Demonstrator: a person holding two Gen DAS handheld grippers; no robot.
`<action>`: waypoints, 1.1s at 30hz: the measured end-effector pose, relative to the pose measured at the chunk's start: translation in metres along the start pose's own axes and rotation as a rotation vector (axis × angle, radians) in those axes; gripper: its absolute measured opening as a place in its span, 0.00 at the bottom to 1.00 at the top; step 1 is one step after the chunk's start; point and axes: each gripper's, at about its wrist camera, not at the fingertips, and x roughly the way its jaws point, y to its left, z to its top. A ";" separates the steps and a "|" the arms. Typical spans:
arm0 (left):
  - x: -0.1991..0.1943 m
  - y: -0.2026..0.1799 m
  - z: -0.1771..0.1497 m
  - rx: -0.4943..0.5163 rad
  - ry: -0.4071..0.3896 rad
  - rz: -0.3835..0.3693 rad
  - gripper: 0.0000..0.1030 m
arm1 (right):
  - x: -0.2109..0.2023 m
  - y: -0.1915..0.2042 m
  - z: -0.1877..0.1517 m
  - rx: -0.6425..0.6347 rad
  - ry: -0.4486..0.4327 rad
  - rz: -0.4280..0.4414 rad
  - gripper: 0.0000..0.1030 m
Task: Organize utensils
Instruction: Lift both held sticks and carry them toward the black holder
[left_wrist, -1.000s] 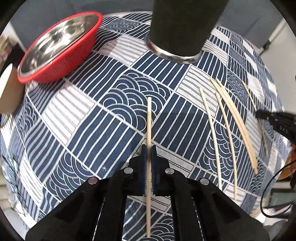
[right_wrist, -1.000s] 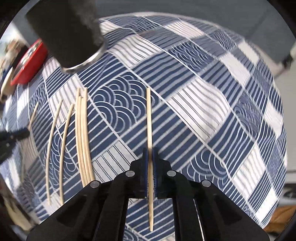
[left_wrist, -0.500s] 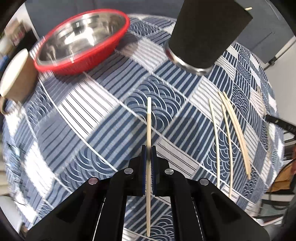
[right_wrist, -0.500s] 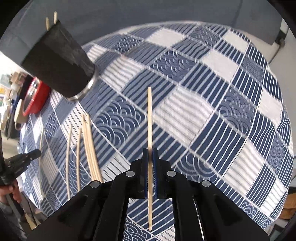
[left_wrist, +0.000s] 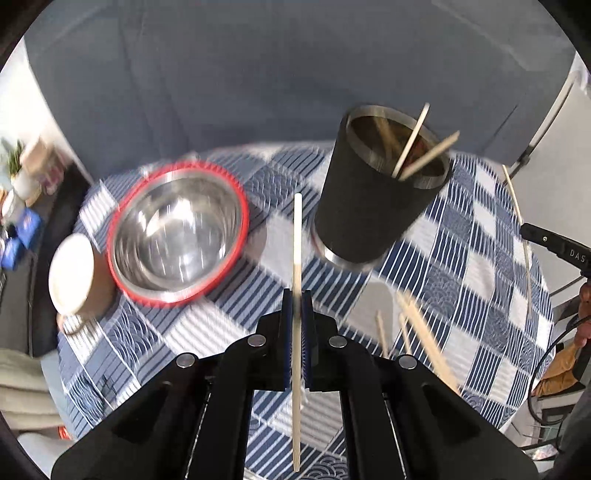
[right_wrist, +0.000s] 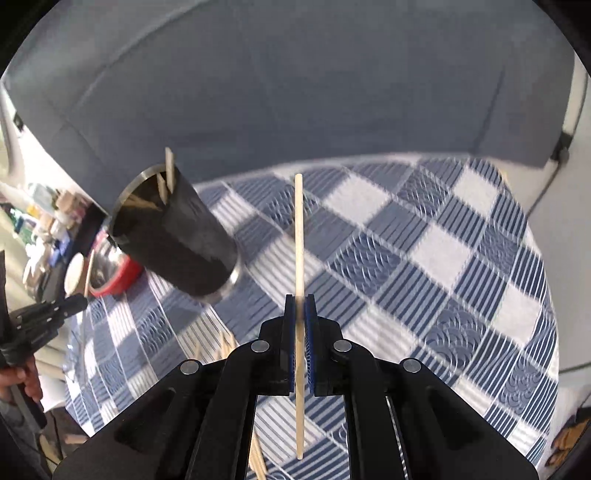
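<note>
A pale wooden chopstick (left_wrist: 296, 266) is clamped in the left gripper (left_wrist: 296, 314); a second chopstick (right_wrist: 299, 258) is clamped in the right gripper (right_wrist: 300, 317). Both are held above the blue-and-white patterned tablecloth (right_wrist: 424, 258), near the black cylindrical holder (left_wrist: 373, 199) with chopsticks inside.

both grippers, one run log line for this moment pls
left gripper: shut on chopstick | right gripper: shut on chopstick | black cup: chopsticks inside | loose chopsticks: on tablecloth
</note>
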 end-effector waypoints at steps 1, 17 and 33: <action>-0.004 -0.003 0.007 0.003 -0.017 0.002 0.04 | -0.005 0.004 0.007 -0.010 -0.017 0.004 0.04; -0.053 -0.041 0.105 0.048 -0.211 -0.055 0.05 | -0.041 0.065 0.082 -0.121 -0.182 0.076 0.04; -0.033 -0.039 0.141 -0.031 -0.358 -0.121 0.04 | -0.025 0.100 0.122 -0.116 -0.382 0.226 0.05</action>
